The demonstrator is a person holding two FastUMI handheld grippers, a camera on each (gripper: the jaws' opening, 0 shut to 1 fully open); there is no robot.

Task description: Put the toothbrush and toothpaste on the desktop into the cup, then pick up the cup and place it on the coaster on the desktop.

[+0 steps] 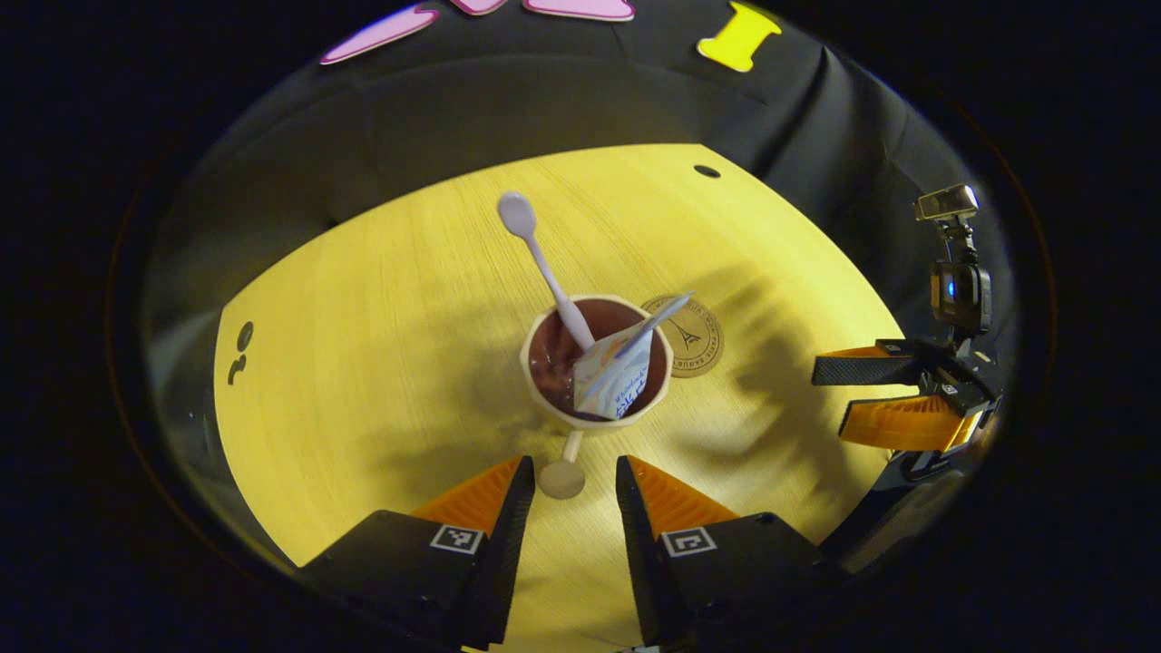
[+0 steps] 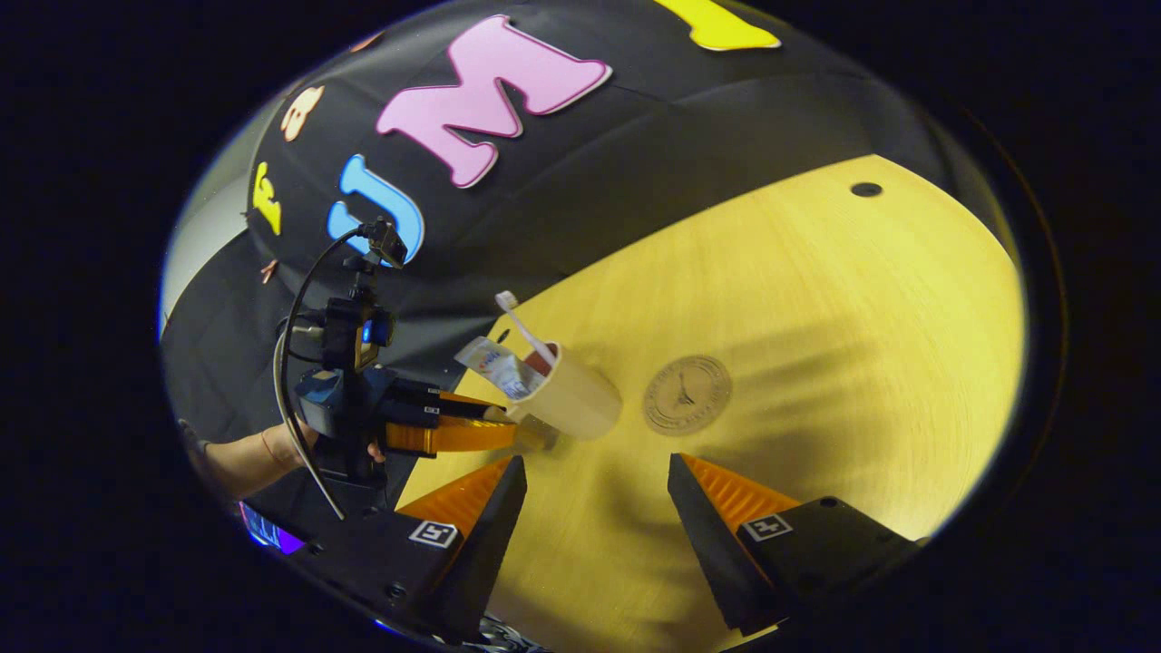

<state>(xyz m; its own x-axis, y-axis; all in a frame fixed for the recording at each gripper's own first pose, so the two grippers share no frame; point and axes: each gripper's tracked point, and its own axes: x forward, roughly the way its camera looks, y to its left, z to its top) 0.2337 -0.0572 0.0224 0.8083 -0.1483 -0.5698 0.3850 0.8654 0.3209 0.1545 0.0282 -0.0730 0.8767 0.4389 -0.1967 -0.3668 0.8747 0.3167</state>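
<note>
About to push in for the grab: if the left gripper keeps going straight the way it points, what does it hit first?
Probably the cup's handle knob, between the open fingers of the left gripper; just beyond it stands the cup with the toothbrush and toothpaste inside. Depth is unclear.

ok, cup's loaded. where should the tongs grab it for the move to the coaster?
Probably the cup's outer wall, below the rim, from the side. The toothbrush and toothpaste stick up out of its mouth, so a top-down grip would likely hit them. The left tongs already face it, open, with the handle knob between the fingers. The coaster lies just beyond.
</note>
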